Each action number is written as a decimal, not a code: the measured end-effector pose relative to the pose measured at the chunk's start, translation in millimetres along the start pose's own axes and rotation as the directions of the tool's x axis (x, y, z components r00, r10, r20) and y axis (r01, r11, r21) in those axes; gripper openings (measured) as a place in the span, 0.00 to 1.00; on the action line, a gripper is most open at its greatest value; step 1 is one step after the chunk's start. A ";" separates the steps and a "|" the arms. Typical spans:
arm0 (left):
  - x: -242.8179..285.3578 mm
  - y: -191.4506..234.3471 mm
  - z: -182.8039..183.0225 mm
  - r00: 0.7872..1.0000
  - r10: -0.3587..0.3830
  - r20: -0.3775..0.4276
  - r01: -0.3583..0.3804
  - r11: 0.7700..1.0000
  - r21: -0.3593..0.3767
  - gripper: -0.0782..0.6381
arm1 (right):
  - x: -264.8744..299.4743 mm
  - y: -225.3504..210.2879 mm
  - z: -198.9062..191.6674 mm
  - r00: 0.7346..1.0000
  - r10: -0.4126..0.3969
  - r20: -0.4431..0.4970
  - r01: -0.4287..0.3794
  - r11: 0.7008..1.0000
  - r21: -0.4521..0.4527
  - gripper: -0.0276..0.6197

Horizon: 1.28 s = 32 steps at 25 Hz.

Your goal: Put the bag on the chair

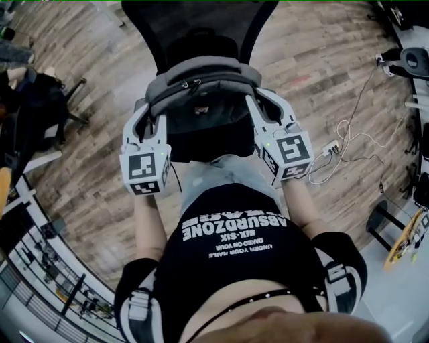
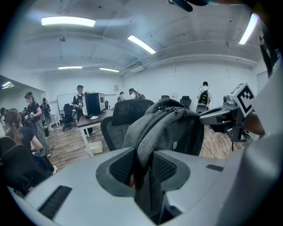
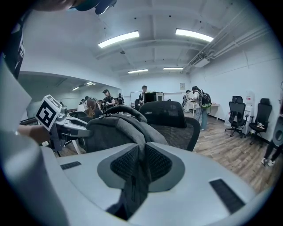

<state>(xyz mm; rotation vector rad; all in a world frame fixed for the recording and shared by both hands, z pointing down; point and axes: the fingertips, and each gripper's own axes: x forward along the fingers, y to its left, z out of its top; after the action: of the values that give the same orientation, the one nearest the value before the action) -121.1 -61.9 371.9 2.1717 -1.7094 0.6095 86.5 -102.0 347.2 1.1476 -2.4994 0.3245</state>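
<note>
Here the left gripper [image 2: 142,167] is closed partway, its pads pressing on a grey shoulder strap [image 2: 148,134] of the bag [image 1: 201,84], and the right gripper [image 3: 140,164] pinches the other strap [image 3: 138,143] the same way. The bag hangs between the two, just ahead of their jaws, with the black chair [image 1: 201,23] right beyond it.

The left gripper [image 1: 149,114] and right gripper [image 1: 263,110] hold the grey bag [image 1: 201,77] by its sides above the black chair [image 1: 201,17].

Matt cloth bag [image 1: 201,100], mesh chair [image 1: 194,20]
</note>
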 end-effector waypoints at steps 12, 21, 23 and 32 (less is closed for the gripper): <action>30.0 14.5 -5.1 1.000 0.005 -0.017 -0.005 1.000 -0.015 0.27 | 33.8 -12.2 -3.5 1.000 0.004 -0.020 -0.004 1.000 -0.002 0.14; 47.4 20.4 -5.6 1.000 0.007 -0.013 -0.007 1.000 -0.019 0.27 | 46.9 -21.1 -2.3 1.000 -0.002 -0.026 0.002 1.000 -0.001 0.14; 51.8 20.0 -3.9 1.000 0.005 -0.013 -0.005 1.000 -0.012 0.27 | 49.7 -24.9 -3.0 1.000 -0.003 -0.025 0.003 1.000 0.001 0.14; 70.6 24.2 -3.3 1.000 0.006 -0.008 -0.006 1.000 -0.012 0.27 | 65.7 -34.5 -11.1 1.000 -0.008 -0.020 0.008 1.000 0.009 0.14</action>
<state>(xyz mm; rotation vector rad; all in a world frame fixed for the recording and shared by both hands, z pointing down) -131.1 -125.3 410.2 2.1539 -1.7115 0.6078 76.1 -164.9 386.8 1.1523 -2.4774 0.3439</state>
